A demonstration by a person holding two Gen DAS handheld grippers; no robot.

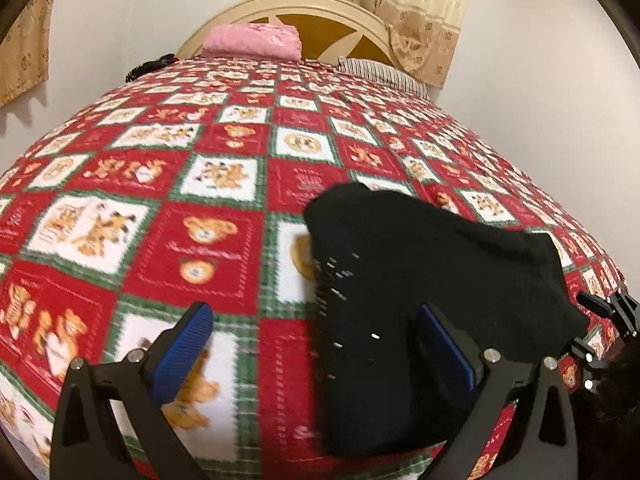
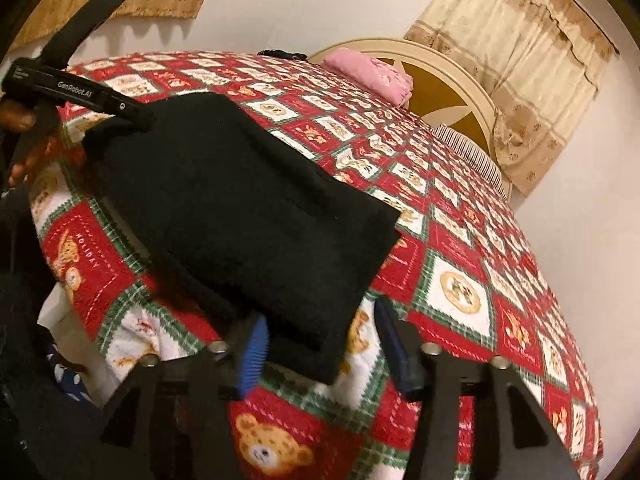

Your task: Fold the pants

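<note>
Pants (image 2: 240,208) folded compact near bed (image 1: 160,200) front edge; both jaws released, maybe final tidy left.

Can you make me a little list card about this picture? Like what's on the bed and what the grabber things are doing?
bed cover: red quilt with teddy bears
pants: black pants, folded into a bundle near the bed's edge
left gripper: open, holding nothing
right gripper: open, pants edge between its fingers, not pinched
pillow: pink pillow by the headboard
</note>
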